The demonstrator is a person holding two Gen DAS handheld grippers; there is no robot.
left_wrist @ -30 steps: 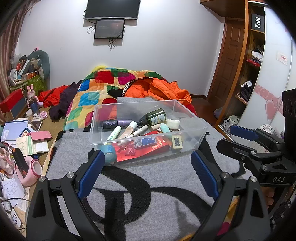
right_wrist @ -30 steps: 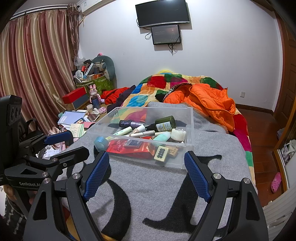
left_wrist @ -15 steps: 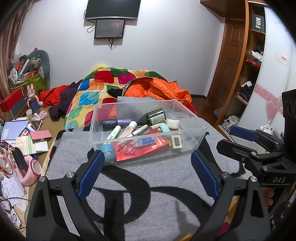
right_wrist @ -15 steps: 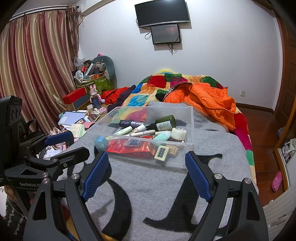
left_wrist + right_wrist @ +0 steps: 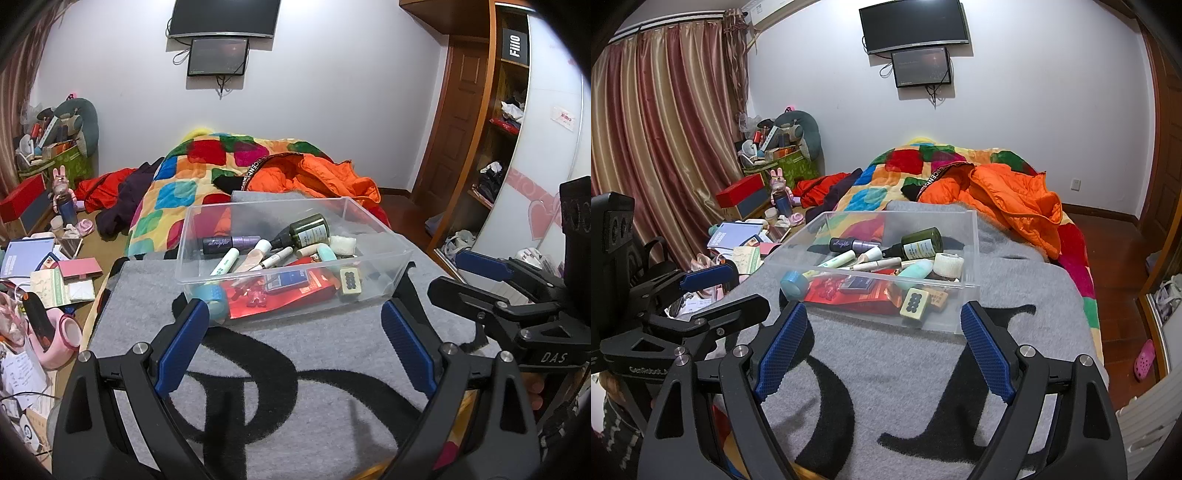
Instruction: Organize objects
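A clear plastic bin [image 5: 388, 236] [image 5: 971, 258] stands on a grey blanket with black letters [image 5: 280, 387] [image 5: 886, 387]. It holds several small items: a dark green bottle [image 5: 308, 230] [image 5: 919, 242], a purple tube [image 5: 231, 242], white tubes, a red packet [image 5: 295, 295], a mahjong tile [image 5: 351, 280] [image 5: 914, 302] and a blue tape roll [image 5: 212, 293] [image 5: 794, 282]. My left gripper [image 5: 293, 339] is open and empty, just short of the bin. My right gripper [image 5: 882, 343] is open and empty, also short of the bin. Each gripper shows at the other view's edge.
Behind the bin lie a patchwork quilt [image 5: 192, 177] and an orange jacket [image 5: 317, 177] [image 5: 1015, 199]. Books, papers and a pink object [image 5: 62, 336] clutter the floor at the left. A wardrobe [image 5: 517, 129] stands at the right, curtains [image 5: 657, 129] at the left.
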